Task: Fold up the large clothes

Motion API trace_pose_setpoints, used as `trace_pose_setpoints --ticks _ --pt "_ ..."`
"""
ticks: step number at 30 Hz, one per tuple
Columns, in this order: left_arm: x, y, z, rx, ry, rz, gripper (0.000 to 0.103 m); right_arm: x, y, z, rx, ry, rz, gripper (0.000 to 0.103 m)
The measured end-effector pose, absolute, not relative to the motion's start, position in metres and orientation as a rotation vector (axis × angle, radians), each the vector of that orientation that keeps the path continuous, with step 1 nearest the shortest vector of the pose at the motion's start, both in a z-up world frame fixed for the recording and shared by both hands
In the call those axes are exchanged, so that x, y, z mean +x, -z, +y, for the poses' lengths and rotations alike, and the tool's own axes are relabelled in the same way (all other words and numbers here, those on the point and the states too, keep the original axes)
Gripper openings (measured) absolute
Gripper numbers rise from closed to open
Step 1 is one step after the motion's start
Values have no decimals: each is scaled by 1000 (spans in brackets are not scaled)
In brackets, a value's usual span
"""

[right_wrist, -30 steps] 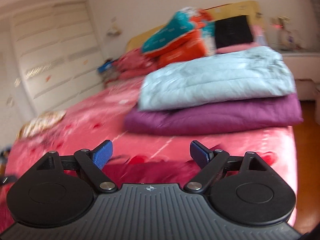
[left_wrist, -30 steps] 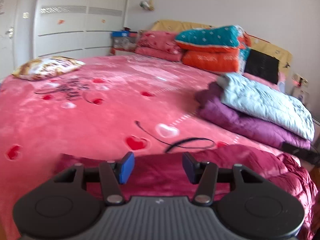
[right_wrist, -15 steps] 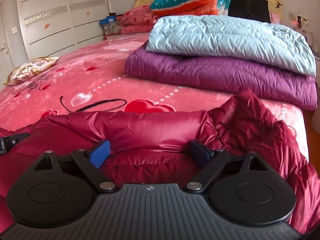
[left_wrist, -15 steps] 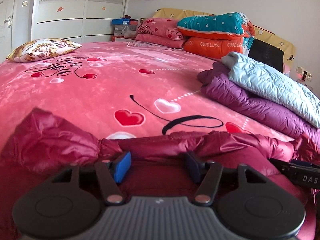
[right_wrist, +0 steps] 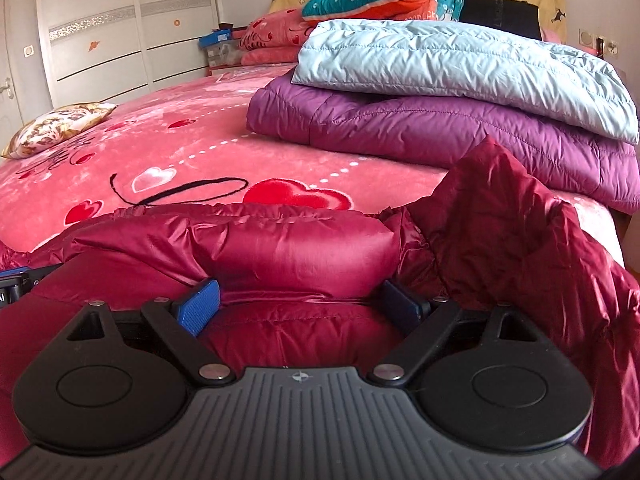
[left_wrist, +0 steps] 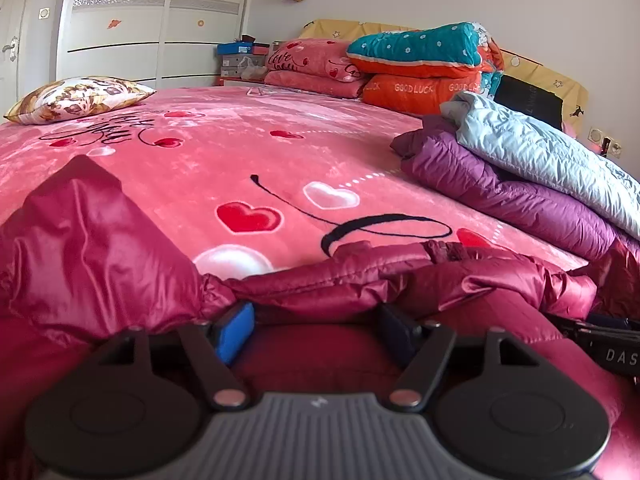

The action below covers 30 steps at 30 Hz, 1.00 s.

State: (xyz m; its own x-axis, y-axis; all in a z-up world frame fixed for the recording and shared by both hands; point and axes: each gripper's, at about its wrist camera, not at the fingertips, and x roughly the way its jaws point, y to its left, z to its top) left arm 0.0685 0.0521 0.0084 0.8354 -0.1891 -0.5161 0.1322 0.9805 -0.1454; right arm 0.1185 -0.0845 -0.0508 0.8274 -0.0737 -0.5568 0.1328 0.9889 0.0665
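On my left, the left gripper (left_wrist: 318,326) now sits low against the dark red down jacket (left_wrist: 100,256), its blue pads spread wide with a puffy ridge of the jacket bulging between them; nothing is pinched. A second ago this view looked out over the pink heart-print blanket (left_wrist: 248,152) with the jacket only a strip at the bottom, so I have brought the tool down onto the fabric. A peak of the jacket stands up at the far left.

In the middle, the jacket lies spread across the near edge of the bed, and each gripper's tip shows at the edge of the other's view, so the two are close side by side.

On my right, the right gripper (right_wrist: 302,306) has dropped in the same way: fingers apart, straddling a padded fold, not closed on it. Behind lie the purple jacket (right_wrist: 420,124) and the light blue one (right_wrist: 440,60), already folded and stacked.

I judge both tools are placed to grip the edge; the fold itself is not yet begun.
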Motion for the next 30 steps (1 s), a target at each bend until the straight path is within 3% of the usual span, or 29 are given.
trace_pose_setpoints --ticks 16,25,30 --pt "72 -13 50 -102 197 576 80 123 50 -87 107 101 591 103" --pt "35 -66 79 -231 257 569 80 84 2 -130 117 181 530 103" --pt "7 -90 115 -193 235 591 90 61 8 -185 291 200 572 103"
